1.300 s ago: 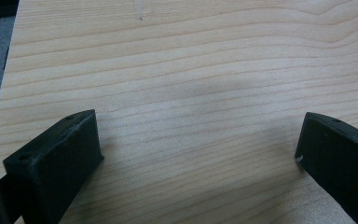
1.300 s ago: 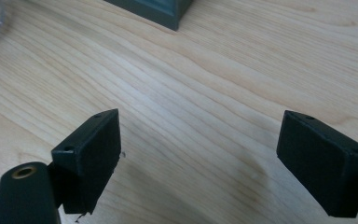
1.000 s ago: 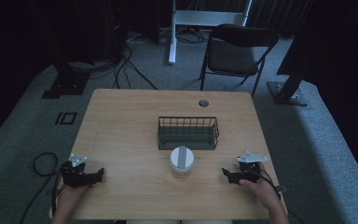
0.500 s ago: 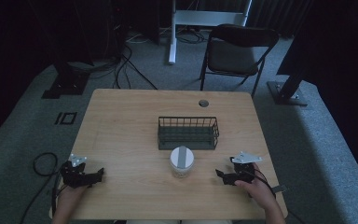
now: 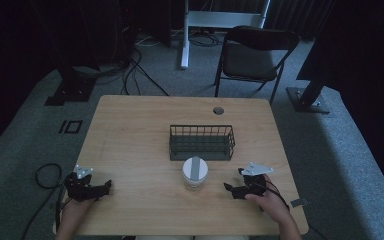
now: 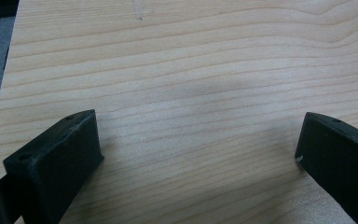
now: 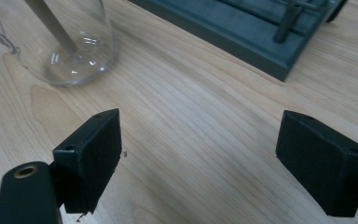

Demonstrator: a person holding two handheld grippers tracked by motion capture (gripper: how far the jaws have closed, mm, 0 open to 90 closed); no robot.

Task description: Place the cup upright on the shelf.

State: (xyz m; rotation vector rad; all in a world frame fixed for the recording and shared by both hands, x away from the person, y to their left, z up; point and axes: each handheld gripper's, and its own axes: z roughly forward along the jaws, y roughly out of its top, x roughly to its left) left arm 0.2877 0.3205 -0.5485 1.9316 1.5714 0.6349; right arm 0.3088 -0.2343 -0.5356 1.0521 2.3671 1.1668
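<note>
Right hand-held gripper (image 5: pixel 243 186) sits on the desk (image 5: pixel 130 130) with jaws wide apart and nothing between them. The clear jar (image 5: pixel 195 174) stands upright just off its jaw side, so it's way nearer than the left hand-held gripper (image 5: pixel 87 186), also spread open. White lid, grey strip; wire basket (image 5: pixel 201 142) just beyond.

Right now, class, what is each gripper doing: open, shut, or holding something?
Left gripper: open, holding nothing, over the bare table.
Right gripper: open, holding nothing, near the jar.
</note>
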